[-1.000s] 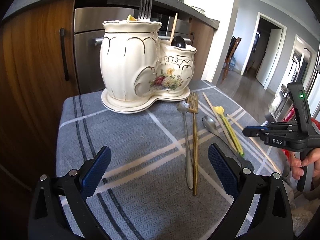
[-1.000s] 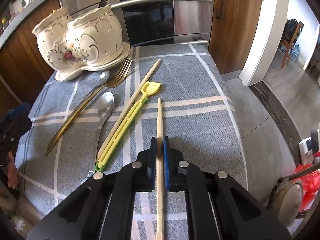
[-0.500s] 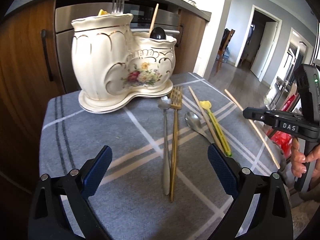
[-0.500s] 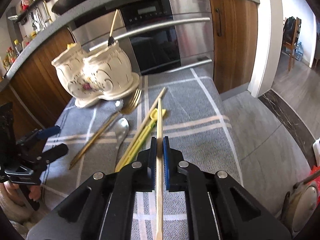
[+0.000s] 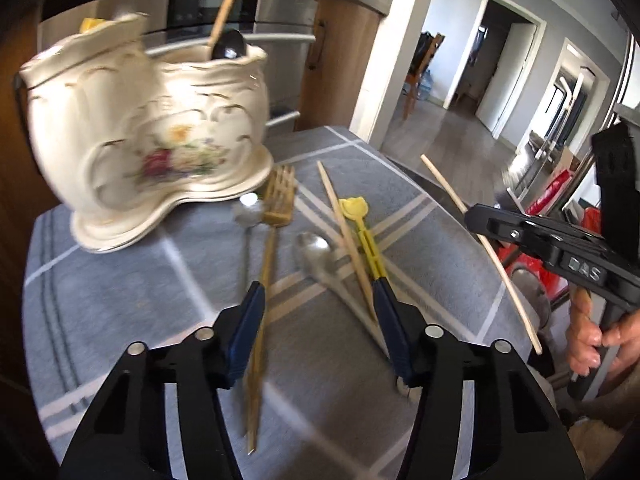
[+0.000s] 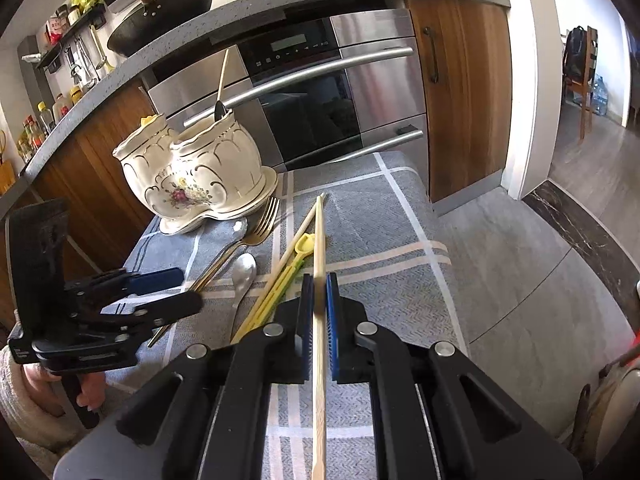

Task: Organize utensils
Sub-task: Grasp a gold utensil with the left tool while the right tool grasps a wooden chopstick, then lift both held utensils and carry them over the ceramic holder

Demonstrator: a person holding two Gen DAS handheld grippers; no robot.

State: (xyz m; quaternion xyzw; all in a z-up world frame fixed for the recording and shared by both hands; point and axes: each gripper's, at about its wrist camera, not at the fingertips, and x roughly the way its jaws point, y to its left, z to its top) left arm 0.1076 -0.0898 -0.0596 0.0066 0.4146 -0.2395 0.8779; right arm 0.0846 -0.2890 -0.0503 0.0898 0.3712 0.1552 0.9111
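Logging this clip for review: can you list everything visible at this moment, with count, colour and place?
Utensil holder: one, cream with floral print, two compartments, far left of the cloth.
Cloth: one, grey with pale stripes, covering the table.
Gold fork: one, lying by the holder's base.
Silver spoon: one, beside the fork; a second, partly hidden, lies by the holder.
Yellow plastic utensil: one, mid-cloth.
Chopstick on cloth: one, pale wood, beside the yellow utensil.
Held chopstick: one, pale wood, off the cloth.
Oven: one, steel, behind.
Left gripper: black, blue pads, closing above the fork handle and spoon.
Right gripper: shut on the held chopstick.
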